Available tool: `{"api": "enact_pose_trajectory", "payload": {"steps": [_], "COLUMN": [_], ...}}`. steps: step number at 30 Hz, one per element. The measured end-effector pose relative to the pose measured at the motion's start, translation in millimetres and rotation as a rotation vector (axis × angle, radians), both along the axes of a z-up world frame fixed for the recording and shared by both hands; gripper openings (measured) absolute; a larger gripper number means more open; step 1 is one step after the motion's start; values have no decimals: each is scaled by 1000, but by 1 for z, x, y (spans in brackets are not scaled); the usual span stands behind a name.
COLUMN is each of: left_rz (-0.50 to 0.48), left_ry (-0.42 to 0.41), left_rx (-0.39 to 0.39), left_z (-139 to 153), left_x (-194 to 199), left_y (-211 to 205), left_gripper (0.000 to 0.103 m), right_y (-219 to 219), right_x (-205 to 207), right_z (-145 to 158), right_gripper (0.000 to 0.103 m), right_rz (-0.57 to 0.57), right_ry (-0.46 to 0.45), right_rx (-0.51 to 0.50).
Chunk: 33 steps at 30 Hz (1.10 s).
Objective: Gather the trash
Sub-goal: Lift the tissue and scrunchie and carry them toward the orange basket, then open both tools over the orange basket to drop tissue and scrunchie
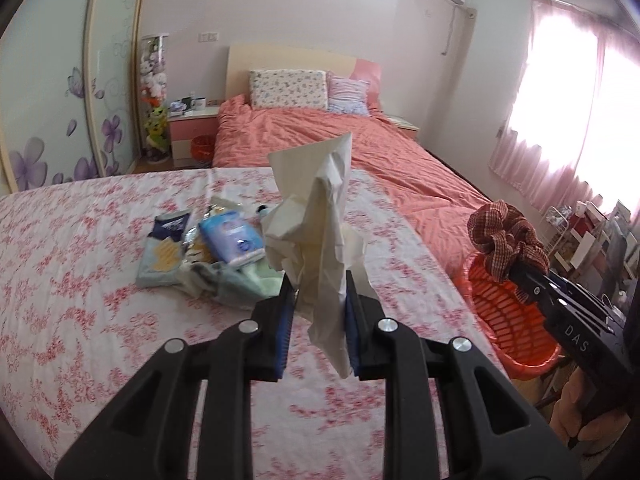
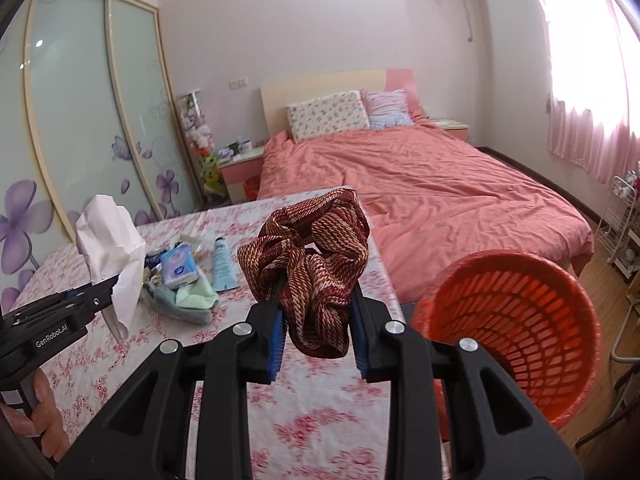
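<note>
My left gripper (image 1: pixel 318 286) is shut on a crumpled white tissue (image 1: pixel 316 216) and holds it above the floral table (image 1: pixel 80 300). It also shows in the right wrist view (image 2: pixel 102 296) with the tissue (image 2: pixel 110 240). My right gripper (image 2: pixel 316 304) is shut on a red patterned scrunchie (image 2: pixel 310 260), held above the table's right edge, left of the orange mesh basket (image 2: pixel 520 320). In the left wrist view the scrunchie (image 1: pixel 504 236) hangs over the basket (image 1: pixel 504 320).
A pile of items lies mid-table: a blue tissue pack (image 1: pixel 232 240), a wrapper (image 1: pixel 166 248), green and blue cloths (image 2: pixel 192 300) and a tube (image 2: pixel 222 264). A pink bed (image 1: pixel 360 148) stands behind the table. A white rack (image 2: pixel 616 224) stands at right.
</note>
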State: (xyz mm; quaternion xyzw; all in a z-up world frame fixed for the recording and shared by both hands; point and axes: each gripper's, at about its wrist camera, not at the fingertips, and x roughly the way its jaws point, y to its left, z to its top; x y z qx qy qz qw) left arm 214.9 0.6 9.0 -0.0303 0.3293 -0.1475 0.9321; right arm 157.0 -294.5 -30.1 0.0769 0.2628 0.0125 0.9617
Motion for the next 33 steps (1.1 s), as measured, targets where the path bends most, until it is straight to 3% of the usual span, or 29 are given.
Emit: {"api": "enact_pose_trajectory", "payload": {"steps": [15, 22, 33], "left_rz": [-228, -351, -467], "left_ry": [-13, -2, 56], "left_rx": [-12, -13, -1], "left_z": [9, -1, -26], "left_x": [-2, -3, 16], "left_y": [-114, -179, -258], "left_gripper": [23, 23, 27], "right_y": [-79, -120, -165], "right_x": [-25, -29, -22], "right_z": [-1, -6, -24], "right_gripper": [28, 28, 30], "right_rz": [-166, -261, -345], "right_ry": [-27, -29, 0], "right_rx": [38, 66, 121]}}
